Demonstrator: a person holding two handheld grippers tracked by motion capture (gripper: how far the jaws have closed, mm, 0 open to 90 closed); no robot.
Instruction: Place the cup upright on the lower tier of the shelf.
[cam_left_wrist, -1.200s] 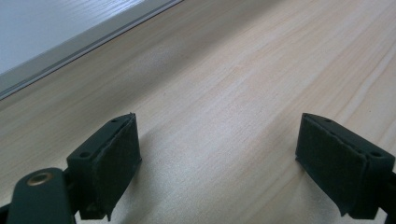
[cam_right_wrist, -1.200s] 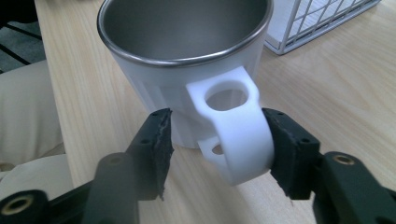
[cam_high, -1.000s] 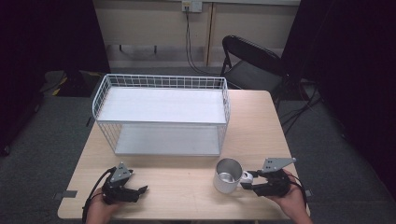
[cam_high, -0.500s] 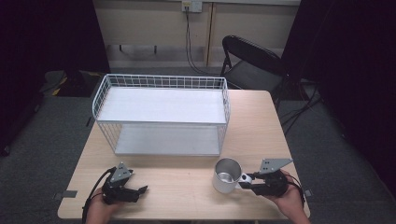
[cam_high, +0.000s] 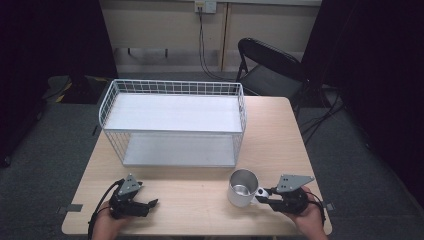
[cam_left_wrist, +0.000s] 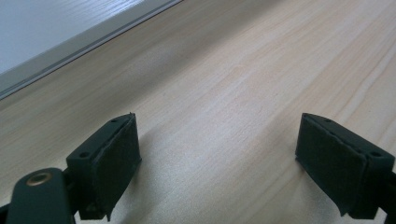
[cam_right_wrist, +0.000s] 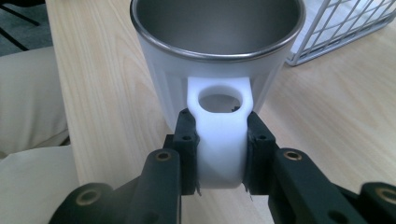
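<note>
In the high view, the mug (cam_high: 242, 187) stands upright near the tabletop's (cam_high: 200, 200) front edge, right of centre, in front of the wire basket (cam_high: 172, 122). The right gripper (cam_high: 263, 195) reaches its handle from the front right corner; the left gripper (cam_high: 150, 204) rests by the front left corner. In the left gripper view, the jaws stand wide apart over bare wood, holding nothing. In the right gripper view, the jaws have just closed and now clamp the mug's white handle (cam_right_wrist: 219, 140) from both sides.

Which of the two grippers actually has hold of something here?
The right gripper: its fingers press both sides of the white mug's handle. The left gripper rests open over bare table.
</note>
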